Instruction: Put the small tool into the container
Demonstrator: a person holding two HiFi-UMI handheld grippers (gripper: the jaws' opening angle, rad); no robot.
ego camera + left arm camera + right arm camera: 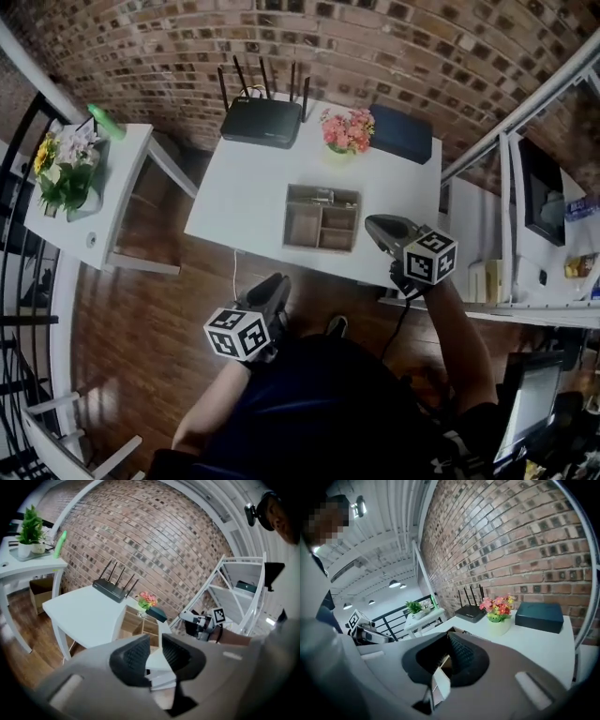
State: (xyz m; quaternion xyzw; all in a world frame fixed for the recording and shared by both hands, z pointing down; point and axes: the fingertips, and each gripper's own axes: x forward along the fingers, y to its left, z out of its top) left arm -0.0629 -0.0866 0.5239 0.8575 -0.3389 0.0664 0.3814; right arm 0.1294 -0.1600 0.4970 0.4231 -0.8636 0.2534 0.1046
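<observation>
Right gripper [375,227]: over the tabletop's [239,202] near-right edge, at 4 o'clock from the container [289,220] and close beside it. In the right gripper view its fingers [461,653] are pressed together at the tips and pinch nothing.

Left gripper [278,279]: off the tabletop, over the wood floor [141,319] at 7 o'clock from the container, pointing toward the table edge. In the left gripper view its fingers [136,656] stand a narrow gap apart. Nothing is between them, only the tabletop edge and the container showing past. They touch nothing.

Container: wooden, divided, mid-tabletop, with one long compartment on the far side and smaller ones nearer. A small pale item, apparently the small tool [323,196], lies in the long far compartment, but it is too small to make out clearly.

Other things on the tabletop, placed from the container: router [261,120] at 11 o'clock, flower pot [347,131] at 12 to 1 o'clock, dark box [401,133] at 1 to 2 o'clock. All are well apart from both grippers.
</observation>
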